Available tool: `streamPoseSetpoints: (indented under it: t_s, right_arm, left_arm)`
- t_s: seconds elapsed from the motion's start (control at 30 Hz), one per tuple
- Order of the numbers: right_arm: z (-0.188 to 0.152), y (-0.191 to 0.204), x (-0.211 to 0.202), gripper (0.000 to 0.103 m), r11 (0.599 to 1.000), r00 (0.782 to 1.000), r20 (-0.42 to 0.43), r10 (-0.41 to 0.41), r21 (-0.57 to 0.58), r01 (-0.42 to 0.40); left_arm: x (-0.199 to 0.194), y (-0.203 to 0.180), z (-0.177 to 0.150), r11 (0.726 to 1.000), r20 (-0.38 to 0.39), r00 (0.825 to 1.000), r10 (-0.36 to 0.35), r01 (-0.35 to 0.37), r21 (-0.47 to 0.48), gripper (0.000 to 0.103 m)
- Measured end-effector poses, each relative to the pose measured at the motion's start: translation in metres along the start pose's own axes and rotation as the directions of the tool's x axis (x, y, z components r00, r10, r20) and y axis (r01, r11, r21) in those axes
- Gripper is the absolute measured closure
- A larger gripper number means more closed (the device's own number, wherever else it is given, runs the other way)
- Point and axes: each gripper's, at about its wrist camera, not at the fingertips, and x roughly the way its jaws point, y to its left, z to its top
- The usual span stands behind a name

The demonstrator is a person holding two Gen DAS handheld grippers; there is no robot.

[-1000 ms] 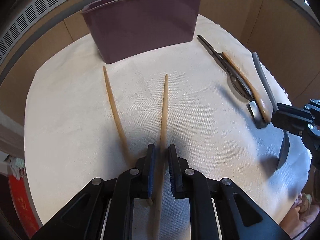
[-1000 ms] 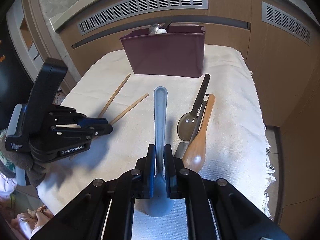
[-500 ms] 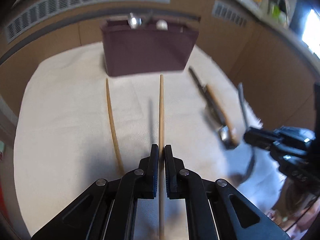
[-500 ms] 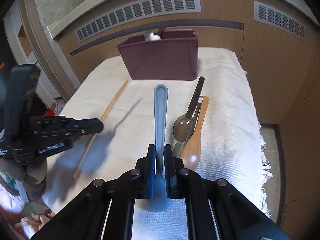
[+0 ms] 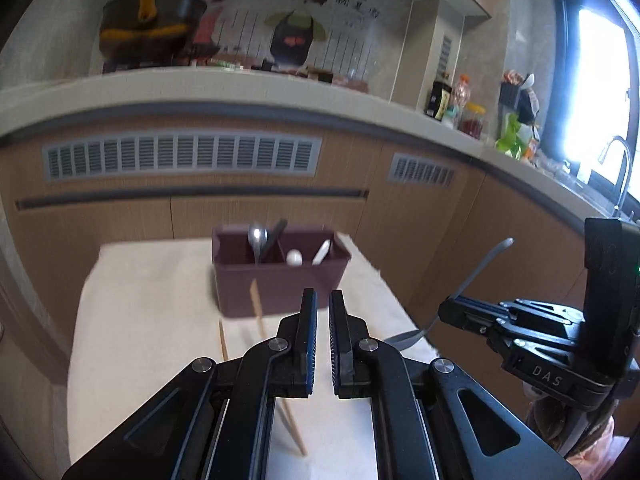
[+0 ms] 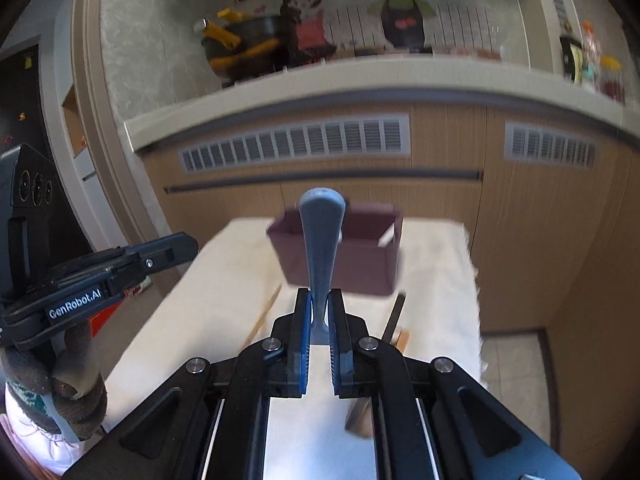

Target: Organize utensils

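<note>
both hand-held grippers raised, R (image 6: 319, 320) w/ grey spoon (image 6: 321, 240)

The left gripper (image 5: 322, 334), black tongs drawn nearly together, shows nothing between its tips; a chopstick (image 5: 256, 306) slants beneath its left finger. Ahead stands the maroon holder (image 5: 280, 280). To the right, the right gripper (image 5: 443, 312) pinches a grey spoon (image 5: 476, 276).

A: What is counted beside the caddy (image 5: 280, 276)?
B: Two chopsticks (image 5: 256, 304) are seen on the cloth (image 5: 152, 320) before it; one grey spoon (image 6: 322, 248) is raised.
A: And inside the caddy?
B: Four utensil ends are counted. Two grippers (image 5: 323, 336) are seen before it.
</note>
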Motion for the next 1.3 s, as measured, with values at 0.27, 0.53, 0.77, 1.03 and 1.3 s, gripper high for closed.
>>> streamPoseSetpoints:
  t_s: [0.27,0.53,0.77,1.03,1.3]
  right_arm:
    - [-0.005,-0.014,0.010,0.095,1.000,0.998,-0.060,-0.019,0.010,0.020]
    - [-0.039,-0.033,0.034,0.095,0.998,0.987,-0.159,-0.024,0.050,0.032]
    - [-0.055,-0.040,0.040,0.095,0.998,0.984,-0.177,-0.010,0.058,0.020]
    - [-0.065,-0.044,0.044,0.095,0.997,0.985,-0.171,-0.001,0.077,0.015]
    - [-0.064,-0.037,0.034,0.095,0.998,0.988,-0.157,-0.002,0.062,0.011]
  left_arm:
    - [0.025,0.019,-0.011,0.999,-0.139,0.989,0.052,-0.053,-0.001,0.095]
    - [0.113,0.046,-0.064,0.992,-0.478,0.878,0.013,-0.072,-0.107,0.073]
    - [0.180,0.046,-0.069,0.978,-0.606,0.783,0.143,-0.204,-0.032,0.072]
    - [0.209,0.024,-0.076,0.968,-0.556,0.795,0.245,-0.236,0.088,0.094]
    - [0.109,0.018,-0.078,0.988,-0.314,0.940,0.131,-0.149,-0.036,0.097]
